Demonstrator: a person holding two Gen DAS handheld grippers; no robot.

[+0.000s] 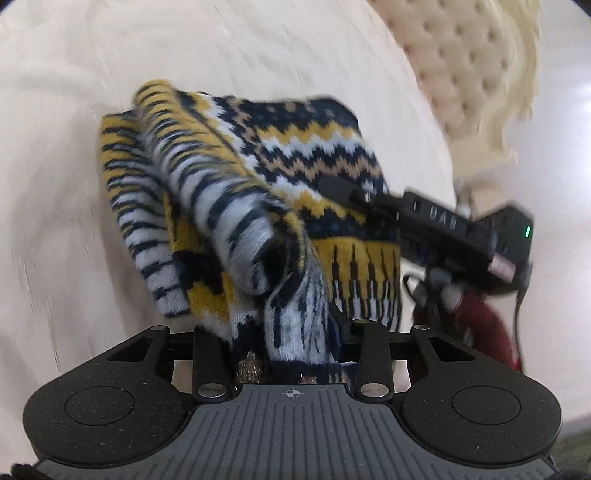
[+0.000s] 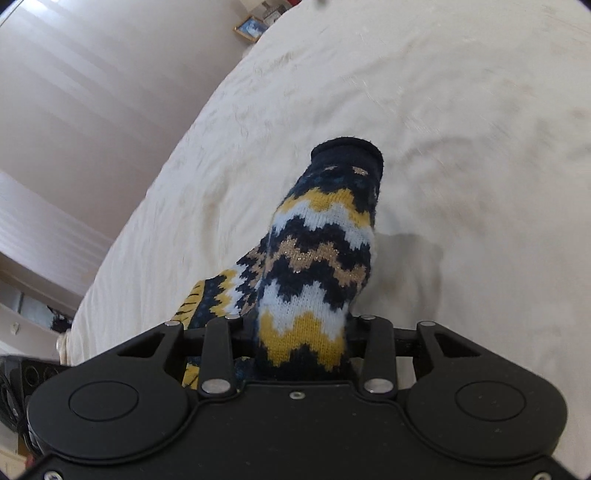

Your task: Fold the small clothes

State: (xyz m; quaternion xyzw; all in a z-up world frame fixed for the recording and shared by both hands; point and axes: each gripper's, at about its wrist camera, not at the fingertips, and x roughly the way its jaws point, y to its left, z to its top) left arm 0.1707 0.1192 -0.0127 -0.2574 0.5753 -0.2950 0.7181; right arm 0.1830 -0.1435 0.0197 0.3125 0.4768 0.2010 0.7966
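A small knitted sweater (image 1: 280,177) in navy, yellow, white and tan zigzag pattern hangs bunched above the cream bed cover (image 1: 74,110). My left gripper (image 1: 295,332) is shut on a fold of it, with fabric drooping out between the jaws. My right gripper (image 2: 301,332) is shut on another part; a sleeve with a navy cuff (image 2: 347,155) sticks up past its fingers. The right gripper also shows in the left wrist view (image 1: 424,210), reaching in from the right against the sweater. The fingertips of both grippers are hidden by fabric.
The cream bed cover (image 2: 443,129) fills most of both views. A tufted cream headboard (image 1: 461,66) and a fringed pale throw (image 1: 517,74) are at the upper right. A wall and a small framed picture (image 2: 251,27) lie beyond the bed edge.
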